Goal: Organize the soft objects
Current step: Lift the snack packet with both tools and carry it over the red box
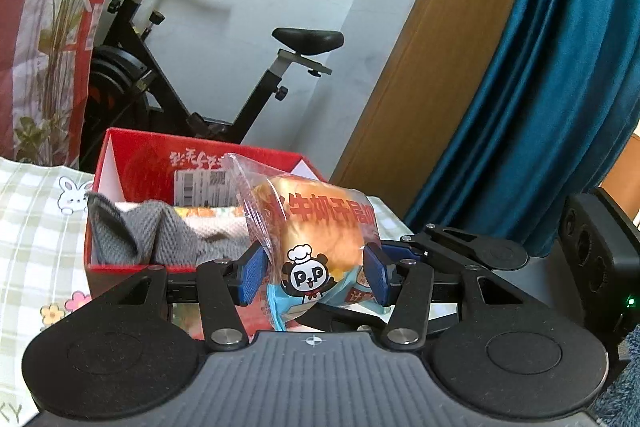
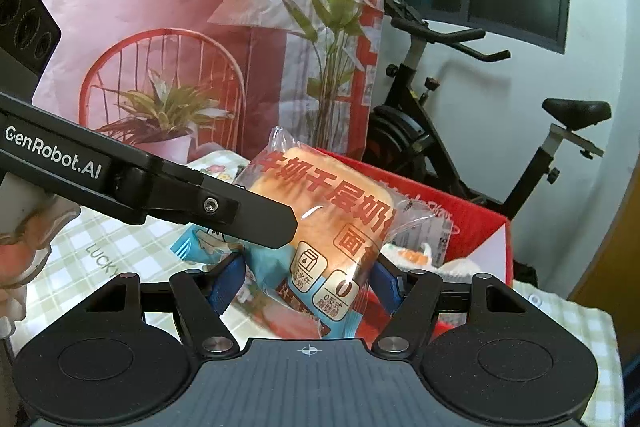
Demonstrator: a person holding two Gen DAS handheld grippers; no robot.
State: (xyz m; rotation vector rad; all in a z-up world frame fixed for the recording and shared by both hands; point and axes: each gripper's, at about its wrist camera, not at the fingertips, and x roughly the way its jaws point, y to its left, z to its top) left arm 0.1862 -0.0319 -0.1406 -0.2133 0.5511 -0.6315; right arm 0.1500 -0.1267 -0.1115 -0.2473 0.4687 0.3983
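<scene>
A bread roll in a clear and blue wrapper is held up in the air in front of an open red box. My left gripper is shut on the bread packet, its blue pads pressing both sides. My right gripper is shut on the same bread packet from the other side. The left gripper's black finger crosses the right wrist view. A grey knitted cloth and other soft items lie inside the box.
The box stands on a green checked tablecloth. A black exercise bike stands behind it. A pink printed backdrop hangs at the left, a teal curtain and a wooden door at the right.
</scene>
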